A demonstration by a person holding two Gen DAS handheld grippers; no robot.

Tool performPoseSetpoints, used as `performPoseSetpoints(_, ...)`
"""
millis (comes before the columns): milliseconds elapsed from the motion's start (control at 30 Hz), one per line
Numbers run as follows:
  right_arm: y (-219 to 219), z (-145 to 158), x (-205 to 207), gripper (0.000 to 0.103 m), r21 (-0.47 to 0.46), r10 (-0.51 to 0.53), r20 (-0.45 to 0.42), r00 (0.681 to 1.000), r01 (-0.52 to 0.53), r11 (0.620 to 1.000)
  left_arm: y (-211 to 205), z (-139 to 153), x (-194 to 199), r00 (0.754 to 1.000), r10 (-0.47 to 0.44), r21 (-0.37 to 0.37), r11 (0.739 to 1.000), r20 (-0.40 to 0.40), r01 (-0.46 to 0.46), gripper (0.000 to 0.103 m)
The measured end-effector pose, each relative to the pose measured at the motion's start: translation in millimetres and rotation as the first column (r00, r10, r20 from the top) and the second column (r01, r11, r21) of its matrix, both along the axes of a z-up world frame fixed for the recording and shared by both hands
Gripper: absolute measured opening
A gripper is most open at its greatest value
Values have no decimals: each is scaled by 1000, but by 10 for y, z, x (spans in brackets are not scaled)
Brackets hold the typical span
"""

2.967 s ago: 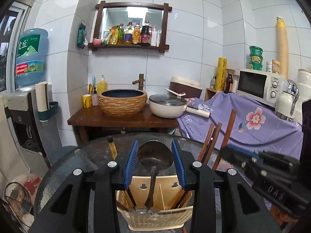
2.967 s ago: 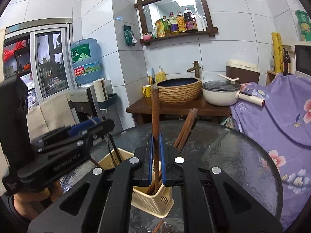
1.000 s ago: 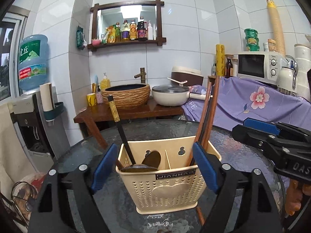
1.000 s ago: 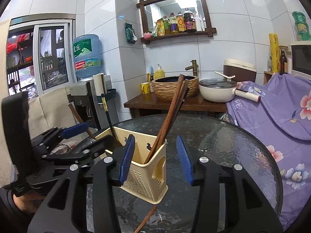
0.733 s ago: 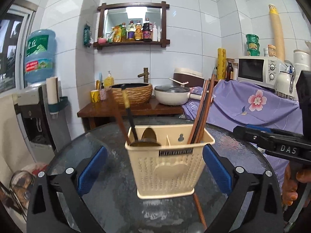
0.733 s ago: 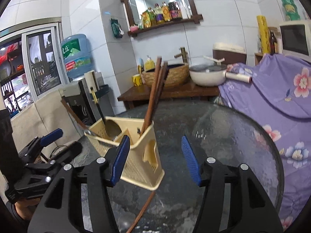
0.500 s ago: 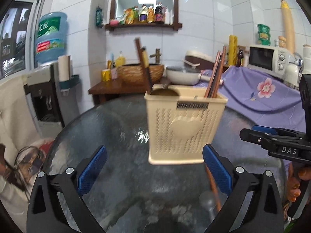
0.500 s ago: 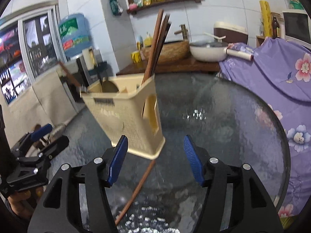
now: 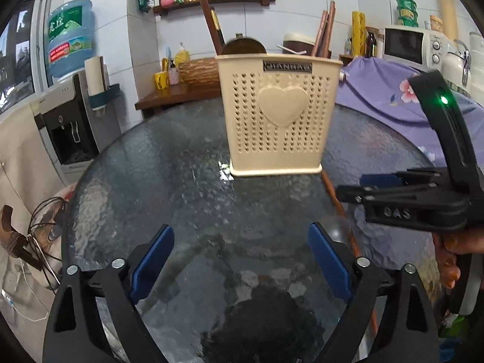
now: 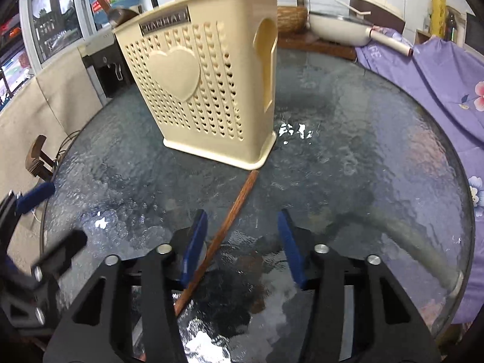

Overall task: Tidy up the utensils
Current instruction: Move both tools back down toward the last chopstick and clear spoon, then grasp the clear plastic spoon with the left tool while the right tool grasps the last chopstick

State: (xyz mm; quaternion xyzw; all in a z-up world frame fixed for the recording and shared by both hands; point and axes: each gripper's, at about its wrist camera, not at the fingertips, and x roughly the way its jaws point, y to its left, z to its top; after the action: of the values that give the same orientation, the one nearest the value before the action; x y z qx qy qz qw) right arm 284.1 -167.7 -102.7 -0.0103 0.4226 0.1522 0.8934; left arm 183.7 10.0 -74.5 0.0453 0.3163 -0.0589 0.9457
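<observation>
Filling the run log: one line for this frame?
left gripper: open, empty | right gripper: open over loose chopstick | caddy: upright on glass table

A: Where's the holder?
B: The cream perforated plastic utensil basket with a raised heart (image 9: 279, 112) stands upright on the far side, brown chopsticks (image 9: 325, 28) leaning inside.
A: Anything loose?
B: One brown wooden chopstick (image 10: 225, 230) lies flat nearer, its far end at the basket's base

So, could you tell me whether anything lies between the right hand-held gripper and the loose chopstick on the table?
Nothing visible does. The chopstick lies bare on the glass table, running from the caddy's base to between the open fingers of the right hand-held gripper.
</observation>
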Motion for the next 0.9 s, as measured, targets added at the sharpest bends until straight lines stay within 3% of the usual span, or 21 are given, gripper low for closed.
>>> performPoseSetpoints(100,84,-44,48,38,-22,9,-19,1000,-9,1000,-26,-75,-12,999,-12,4,1000,-33,12,81)
performPoseSetpoints(400,259,-91,66,15,-103,55,-19,998,-57,993,-126,-147,-54,997,-46,-2,999,-68,46,81)
performPoseSetpoints(767,-186,-89,73,8,-20,43,-57,997,-44,999,-427,-193,-29,980,-150,-39,989,-131,146,80)
performPoseSetpoints(900,-221,-87,82,8,-32,40,-53,998,-42,999,-563,-262,64,965,-182,-49,983,-188,176,72)
